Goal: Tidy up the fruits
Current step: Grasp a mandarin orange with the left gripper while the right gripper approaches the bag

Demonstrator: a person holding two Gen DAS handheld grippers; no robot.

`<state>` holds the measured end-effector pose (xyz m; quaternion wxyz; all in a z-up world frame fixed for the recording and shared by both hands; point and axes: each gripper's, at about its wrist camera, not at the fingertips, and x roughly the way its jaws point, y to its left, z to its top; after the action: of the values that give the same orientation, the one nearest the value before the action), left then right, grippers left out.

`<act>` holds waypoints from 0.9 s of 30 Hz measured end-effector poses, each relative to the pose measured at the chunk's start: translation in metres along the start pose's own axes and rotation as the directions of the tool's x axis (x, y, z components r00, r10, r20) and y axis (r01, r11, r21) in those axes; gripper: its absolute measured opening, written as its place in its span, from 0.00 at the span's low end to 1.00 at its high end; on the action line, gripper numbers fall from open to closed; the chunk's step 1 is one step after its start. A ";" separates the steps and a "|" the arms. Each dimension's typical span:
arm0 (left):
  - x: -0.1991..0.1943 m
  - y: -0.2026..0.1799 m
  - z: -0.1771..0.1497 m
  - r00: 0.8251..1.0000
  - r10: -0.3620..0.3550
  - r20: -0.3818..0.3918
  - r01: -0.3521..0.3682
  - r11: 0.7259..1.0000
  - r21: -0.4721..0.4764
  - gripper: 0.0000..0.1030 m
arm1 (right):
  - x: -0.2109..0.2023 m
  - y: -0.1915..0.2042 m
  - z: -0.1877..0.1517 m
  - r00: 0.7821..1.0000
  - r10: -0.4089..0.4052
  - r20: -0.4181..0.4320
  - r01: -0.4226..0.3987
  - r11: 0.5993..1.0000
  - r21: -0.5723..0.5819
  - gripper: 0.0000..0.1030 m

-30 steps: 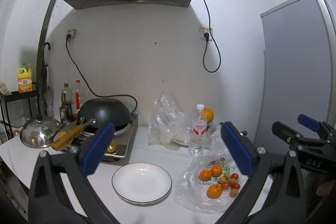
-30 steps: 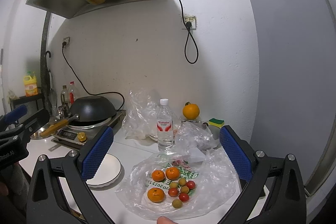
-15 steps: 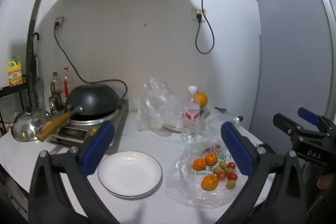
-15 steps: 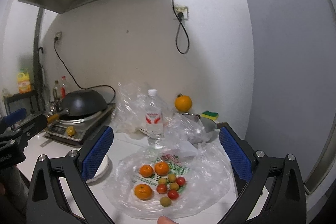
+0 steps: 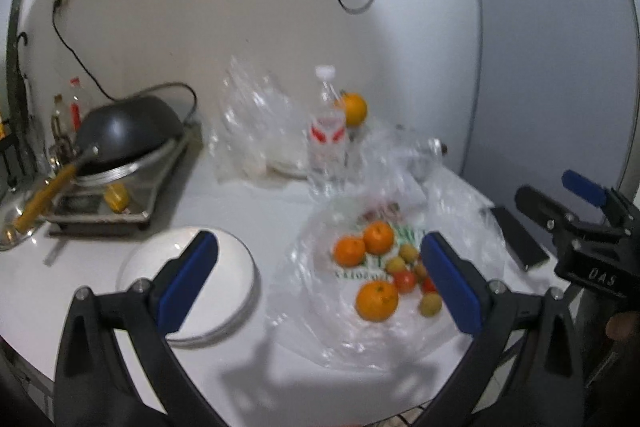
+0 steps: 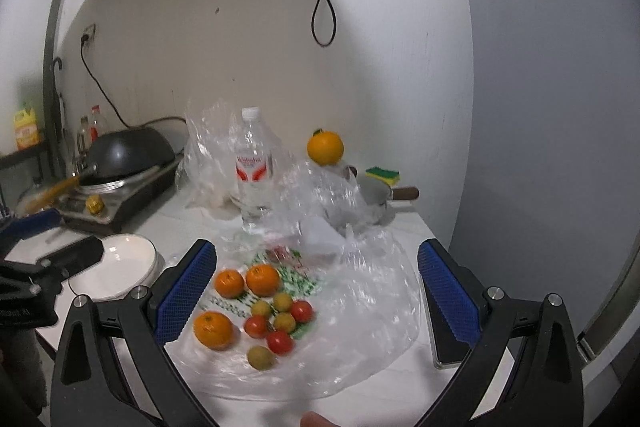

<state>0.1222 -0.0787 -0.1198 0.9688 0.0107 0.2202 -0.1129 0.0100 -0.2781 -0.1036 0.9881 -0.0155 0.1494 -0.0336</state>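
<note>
I had both tools held above the near edge of the white worktop (image 6: pixel 384 399), angled down at the fruit. My left hand-held gripper (image 5: pixel 318 283) hung with its 2 blue pads wide apart and nothing between them, one pad over the white plate (image 5: pixel 236 267), the other over the fruit pile. My right hand-held gripper (image 6: pixel 316 293) was likewise spread wide and empty, framing the same pile. The fruit lay loose on a flattened clear plastic bag (image 6: pixel 360 307) just right of the plate: 3 tangerines (image 6: pixel 213 329), 3 small red tomatoes (image 6: pixel 280 342) and several small yellow-green fruits (image 6: pixel 261 357), mostly touching one another. A larger orange (image 6: pixel 325 147) sat further back, behind a water bottle (image 6: pixel 253 171) and more crumpled plastic. In the left view the whole scene was smeared, so I could not count the small fruits there, and the pad covered part of them. What the orange rested on was hidden by plastic.
</note>
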 end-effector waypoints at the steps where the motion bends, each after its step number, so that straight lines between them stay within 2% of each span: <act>1: 0.005 -0.003 -0.003 1.000 -0.002 -0.010 0.002 1.000 0.004 0.99 | 0.003 -0.003 -0.003 1.000 0.001 -0.006 -0.001 1.000 0.003 0.99; 8: 0.034 -0.024 -0.019 0.996 0.009 -0.092 -0.004 0.999 0.050 0.99 | 0.020 -0.020 -0.019 0.999 0.015 -0.038 -0.014 0.999 0.030 0.94; 10: 0.046 -0.029 -0.025 0.992 0.010 -0.123 -0.002 0.998 0.063 0.99 | 0.025 -0.023 -0.021 0.999 0.013 -0.038 -0.012 1.000 0.022 0.88; 14: 0.062 -0.040 -0.032 0.984 0.020 -0.176 -0.003 0.995 0.098 0.99 | 0.032 -0.031 -0.026 0.999 0.028 -0.042 -0.027 0.999 0.024 0.84; 16: 0.069 -0.045 -0.036 0.980 0.023 -0.199 -0.001 0.994 0.111 0.99 | 0.039 -0.035 -0.029 0.997 0.046 -0.060 -0.044 0.999 0.030 0.77; 20: 0.086 -0.058 -0.044 0.972 0.018 -0.236 0.016 0.990 0.142 0.99 | 0.049 -0.039 -0.036 0.992 0.079 -0.094 -0.076 0.996 0.037 0.77; 21: 0.089 -0.060 -0.045 0.970 0.018 -0.243 0.019 0.989 0.150 0.98 | 0.050 -0.040 -0.037 0.992 0.085 -0.099 -0.081 0.996 0.038 0.77; 23: 0.098 -0.065 -0.049 0.963 0.014 -0.269 0.031 0.986 0.163 0.90 | 0.053 -0.041 -0.040 0.990 0.093 -0.107 -0.089 0.995 0.039 0.77; 27: 0.111 -0.067 -0.056 0.950 0.018 -0.311 0.037 0.985 0.170 0.87 | 0.057 -0.042 -0.045 0.988 0.099 -0.122 -0.094 0.995 0.046 0.77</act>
<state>0.1806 -0.1637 -0.2159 0.9167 0.1119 0.3597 -0.1333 0.0486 -0.3249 -0.1613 0.9774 0.0139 0.2106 0.0102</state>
